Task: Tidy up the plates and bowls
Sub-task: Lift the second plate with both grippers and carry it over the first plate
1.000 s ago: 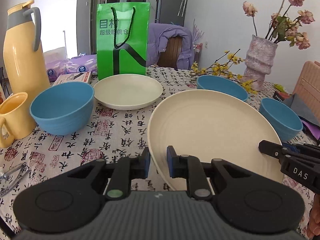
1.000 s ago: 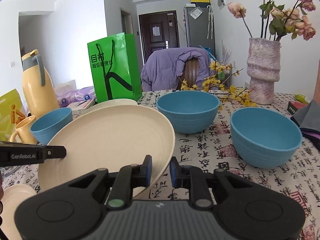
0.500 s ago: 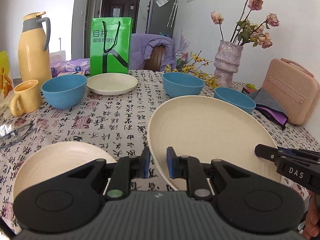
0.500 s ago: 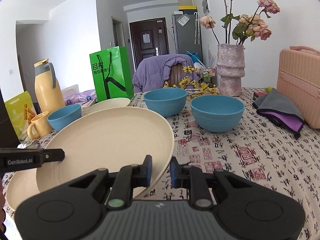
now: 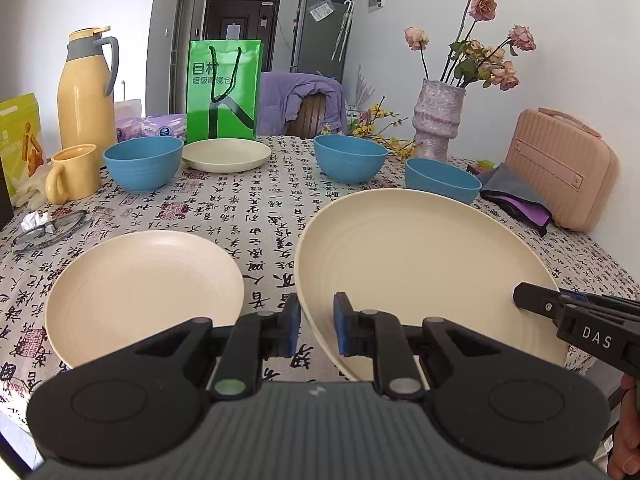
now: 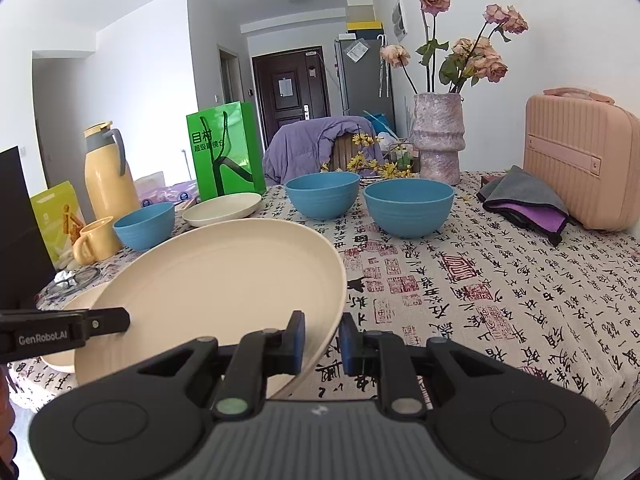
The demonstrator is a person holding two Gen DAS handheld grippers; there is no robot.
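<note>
I carry a large cream plate (image 5: 420, 268) (image 6: 224, 280) above the table's near edge, held by both grippers. My left gripper (image 5: 316, 328) is shut on its left rim and my right gripper (image 6: 322, 338) is shut on its right rim. A second cream plate (image 5: 140, 292) lies flat on the tablecloth to the left, partly hidden behind the carried plate in the right wrist view (image 6: 76, 312). A third, smaller cream plate (image 5: 226, 154) sits far back by the green bag. Three blue bowls (image 5: 142, 162) (image 5: 350, 158) (image 5: 440, 180) stand across the far half of the table.
A yellow jug (image 5: 86, 92), yellow mug (image 5: 74, 172) and green bag (image 5: 224, 90) line the far left. A vase of flowers (image 5: 438, 124), a pink case (image 5: 560, 168) and folded cloths (image 5: 516, 196) stand at the right. Crumpled foil and glasses (image 5: 48, 228) lie near the left edge.
Both grippers drew back toward the near table edge with the large plate held between them. The bowls and far plate now look farther off, and the flat plate at the left has come into view.
</note>
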